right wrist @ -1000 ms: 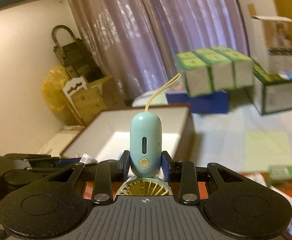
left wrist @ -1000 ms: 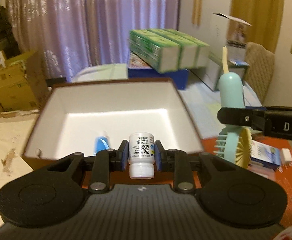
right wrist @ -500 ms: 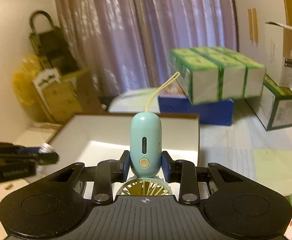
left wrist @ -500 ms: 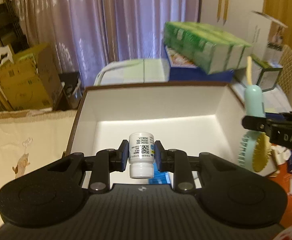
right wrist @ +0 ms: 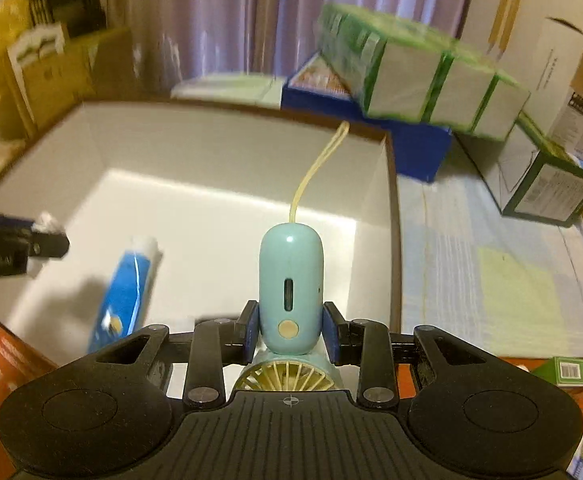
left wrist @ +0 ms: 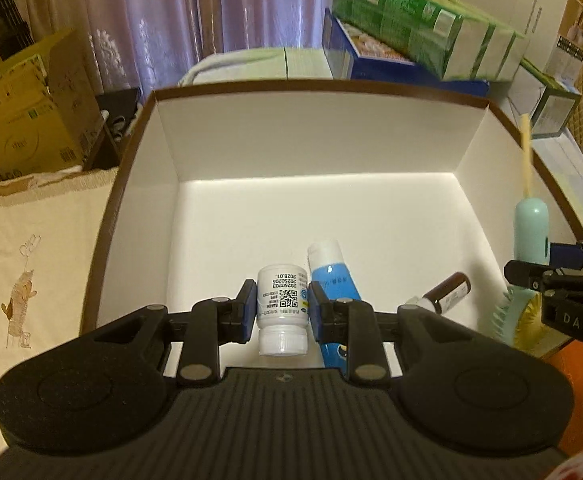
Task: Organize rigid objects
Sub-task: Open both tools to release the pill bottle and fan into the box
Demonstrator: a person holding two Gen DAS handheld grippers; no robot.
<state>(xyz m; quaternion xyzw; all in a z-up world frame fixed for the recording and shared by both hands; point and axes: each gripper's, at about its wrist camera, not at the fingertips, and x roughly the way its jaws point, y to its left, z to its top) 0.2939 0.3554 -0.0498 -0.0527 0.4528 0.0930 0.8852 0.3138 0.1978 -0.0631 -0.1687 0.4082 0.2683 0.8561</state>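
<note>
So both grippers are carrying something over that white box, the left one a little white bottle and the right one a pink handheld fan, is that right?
Nearly. The fan in the right gripper is pale blue-green, not pink, as the right wrist view shows. The rest holds: the left gripper clamps a little white bottle over the white box.

Purple curtains (left wrist: 163, 20), cardboard box (left wrist: 23, 120)

white bottle (left wrist: 282, 312) label printed with a qr code and the upside-down numbers 20250205 and 2028.01, the letters "das" in white on the black body of the right gripper (left wrist: 531, 276), barcode on a small green box (right wrist: 571, 371), other print too small to read
</note>
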